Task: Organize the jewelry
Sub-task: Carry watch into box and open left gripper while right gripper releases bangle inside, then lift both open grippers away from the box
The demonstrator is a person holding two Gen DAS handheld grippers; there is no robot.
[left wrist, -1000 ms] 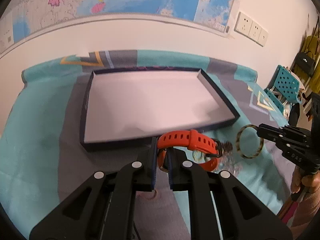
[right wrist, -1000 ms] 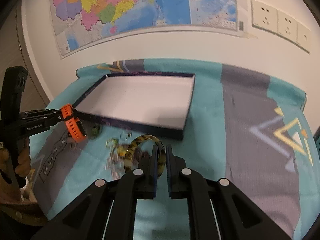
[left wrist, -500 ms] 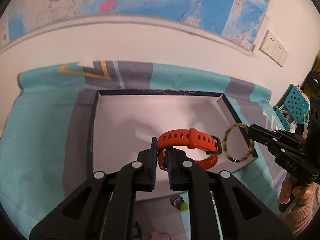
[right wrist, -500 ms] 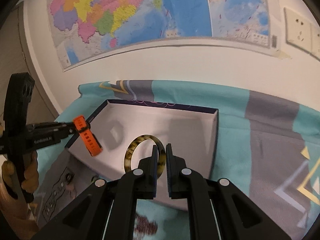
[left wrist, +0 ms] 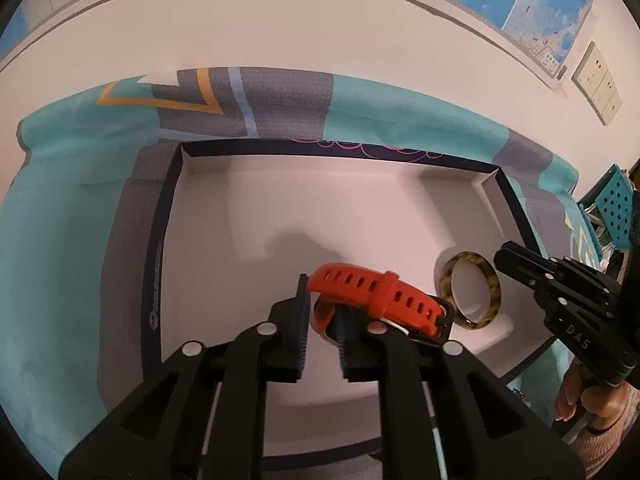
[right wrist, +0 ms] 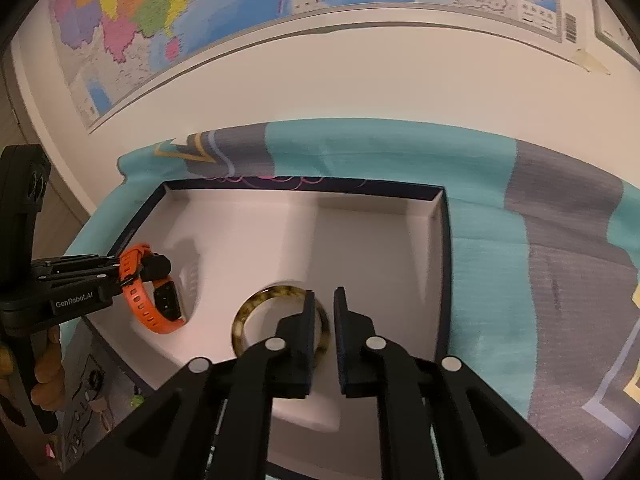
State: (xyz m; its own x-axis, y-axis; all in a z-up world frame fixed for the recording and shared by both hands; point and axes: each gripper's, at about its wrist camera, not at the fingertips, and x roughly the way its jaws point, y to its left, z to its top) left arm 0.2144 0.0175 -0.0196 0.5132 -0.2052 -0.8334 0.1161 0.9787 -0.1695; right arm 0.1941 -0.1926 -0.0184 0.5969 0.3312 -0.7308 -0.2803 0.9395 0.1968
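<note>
A shallow white tray with a dark rim (left wrist: 400, 208) (right wrist: 380, 240) lies on the teal and grey cloth. My left gripper (left wrist: 322, 320) (right wrist: 120, 276) has its jaws slightly parted around the band of an orange watch (left wrist: 380, 296) (right wrist: 156, 304), held low over the tray floor. My right gripper (right wrist: 323, 320) (left wrist: 500, 258) has its jaws parted, and a tortoiseshell bangle (right wrist: 280, 324) (left wrist: 472, 292) sits just left of them, low in the tray. Whether the watch and the bangle rest on the floor is unclear.
Small loose jewelry pieces (right wrist: 100, 392) lie on the cloth in front of the tray's near left corner. A wall with a map (right wrist: 200, 8) stands close behind the table. A teal perforated basket (left wrist: 616, 208) sits off the table's right side.
Both grippers moved forward and down into the tray. Their jaws have parted from the tight grip seen earlier. The bangle now sits outside the right gripper's jaws.
</note>
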